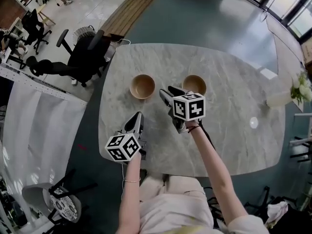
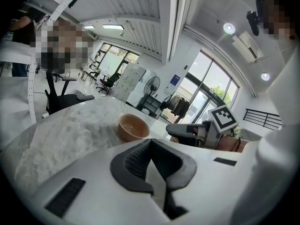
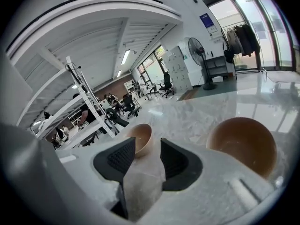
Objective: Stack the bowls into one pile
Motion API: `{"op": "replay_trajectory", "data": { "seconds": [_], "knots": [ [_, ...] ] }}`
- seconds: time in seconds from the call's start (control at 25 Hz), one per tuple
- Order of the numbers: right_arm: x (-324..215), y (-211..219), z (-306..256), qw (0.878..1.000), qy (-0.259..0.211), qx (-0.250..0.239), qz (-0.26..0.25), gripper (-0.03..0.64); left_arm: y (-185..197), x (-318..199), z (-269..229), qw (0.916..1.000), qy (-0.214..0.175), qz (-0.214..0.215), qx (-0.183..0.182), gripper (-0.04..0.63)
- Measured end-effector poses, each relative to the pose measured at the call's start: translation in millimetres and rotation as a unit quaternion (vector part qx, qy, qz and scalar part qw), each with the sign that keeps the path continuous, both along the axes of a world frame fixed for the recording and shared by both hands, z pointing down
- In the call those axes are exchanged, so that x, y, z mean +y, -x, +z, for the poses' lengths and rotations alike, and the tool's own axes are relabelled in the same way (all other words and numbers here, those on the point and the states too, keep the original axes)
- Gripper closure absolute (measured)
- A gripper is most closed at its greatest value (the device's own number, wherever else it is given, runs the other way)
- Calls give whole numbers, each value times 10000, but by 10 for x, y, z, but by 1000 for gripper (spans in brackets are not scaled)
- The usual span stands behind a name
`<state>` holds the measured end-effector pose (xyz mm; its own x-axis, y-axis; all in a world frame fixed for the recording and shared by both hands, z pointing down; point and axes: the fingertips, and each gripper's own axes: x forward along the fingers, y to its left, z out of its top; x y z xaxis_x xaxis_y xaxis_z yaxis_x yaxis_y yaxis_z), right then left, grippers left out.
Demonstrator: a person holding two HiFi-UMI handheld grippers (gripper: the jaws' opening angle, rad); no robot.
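Observation:
Two tan wooden bowls stand apart on the grey marble table (image 1: 234,130). The left bowl (image 1: 142,86) (image 2: 132,127) (image 3: 141,138) and the right bowl (image 1: 194,84) (image 3: 243,144) are both upright and empty. My right gripper (image 1: 168,92) (image 3: 148,149) hovers between them, just on the near side, open with nothing between its fingers. The left bowl shows through its gap, further off. My left gripper (image 1: 137,117) (image 2: 150,144) is nearer the person, below the left bowl, with its pads together and nothing held.
A white vase with flowers (image 1: 292,94) stands near the table's right edge, and a small white disc (image 1: 253,122) lies beside it. A black office chair (image 1: 83,52) is off the table's far left corner. Another chair (image 1: 58,201) sits at the lower left.

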<state>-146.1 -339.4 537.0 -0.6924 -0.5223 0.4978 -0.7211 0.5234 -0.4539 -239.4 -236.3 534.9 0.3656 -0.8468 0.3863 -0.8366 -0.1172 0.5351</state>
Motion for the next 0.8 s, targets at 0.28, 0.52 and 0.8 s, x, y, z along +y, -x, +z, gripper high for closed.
{"op": "replay_trajectory", "data": {
  "seconds": [0.28,0.52,0.8],
  "knots": [
    [-171,275,159,9992,315,-178,162,451,186,-123,84,10000,55,78,11,595],
    [-325,410,344,9973,579,-99,433,451,283,-220,142,9999,116,102,68,595],
    [-419,509,510,9955,793,39,510,451,327,-288,223,9996,182,148,128,595]
  ]
}}
